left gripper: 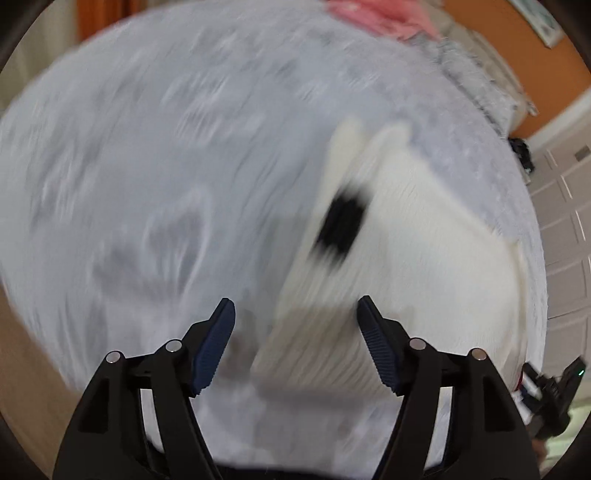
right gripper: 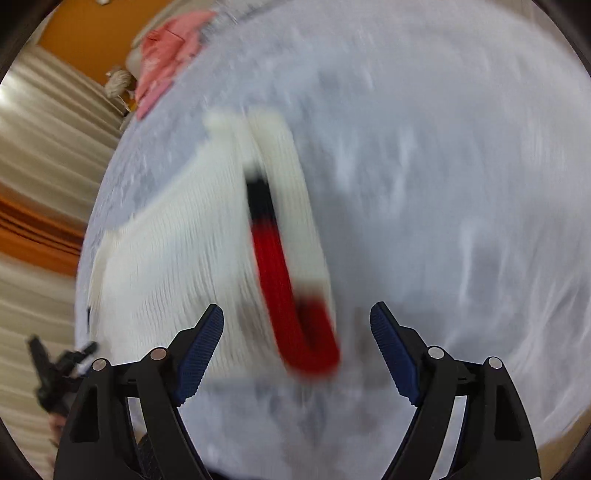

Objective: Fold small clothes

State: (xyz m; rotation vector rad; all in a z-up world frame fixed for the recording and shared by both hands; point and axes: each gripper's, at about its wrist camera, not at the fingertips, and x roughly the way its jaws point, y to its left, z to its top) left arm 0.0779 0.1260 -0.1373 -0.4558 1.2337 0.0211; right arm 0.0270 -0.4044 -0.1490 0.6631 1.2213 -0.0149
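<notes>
Both views are heavily motion-blurred. Left wrist view, from the left: orange wall strip at the top edge, then a pale grey-white patterned bedspread (left gripper: 166,166) filling most of the frame; the left gripper (left gripper: 295,314) hangs over it with blue-padded fingers spread apart and nothing between them. Right of centre lies the white ribbed garment (left gripper: 424,258), flat on the bedspread with a black patch on it, its near edge just ahead of the fingers. Pink clothing (left gripper: 373,14) sits at the far top edge; orange wall and white panelled door (left gripper: 561,221) at the right. Right wrist view, from the left: beige curtains (right gripper: 44,147), orange wall, same pink clothing (right gripper: 166,59) far up, then the white garment (right gripper: 177,258) with a red-and-black band (right gripper: 280,280) along its right fold. Right gripper (right gripper: 297,321) has fingers wide apart, empty, above the garment's near edge; bare bedspread to the right.
</notes>
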